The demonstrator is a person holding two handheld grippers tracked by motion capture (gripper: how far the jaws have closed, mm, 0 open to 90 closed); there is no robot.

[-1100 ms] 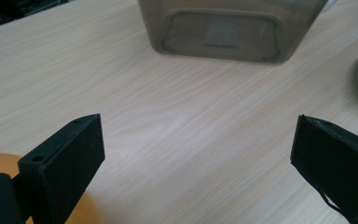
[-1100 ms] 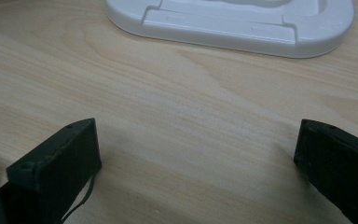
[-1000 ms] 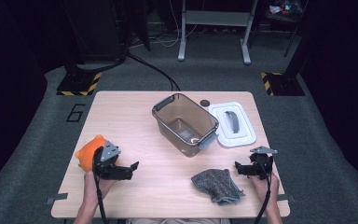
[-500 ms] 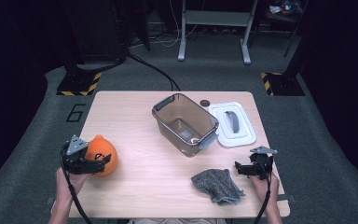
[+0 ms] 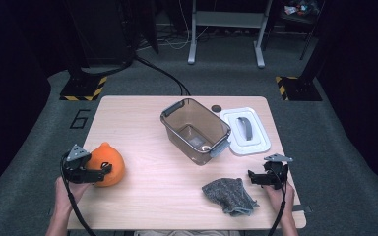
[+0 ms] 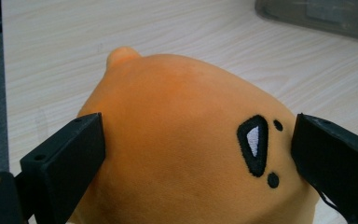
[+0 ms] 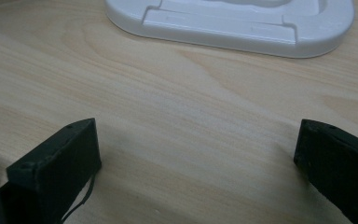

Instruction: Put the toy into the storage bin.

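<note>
On the wooden table (image 5: 142, 123), the clear brown bin (image 5: 195, 130) sits just above centre, with the white lid (image 5: 246, 132) touching it at three o'clock. At eight o'clock lies the orange plush toy (image 5: 107, 163), its embroidered eye (image 6: 254, 144) between the spread jaws of the left gripper (image 5: 94, 173), which flank it. At five o'clock lies a grey cloth (image 5: 229, 195), the right gripper (image 5: 256, 178) just beside it, jaws wide apart over bare wood.

The orange toy (image 6: 177, 140) is soft, short-napped plush with stitched black marks. The table (image 7: 177, 107) is pale, matt wood grain. The bin (image 5: 195, 129) is smoky translucent plastic, its lid (image 7: 242, 18) smooth white plastic. The grey cloth (image 5: 229, 195) looks rough-knit. The claw jaws are matt black.
</note>
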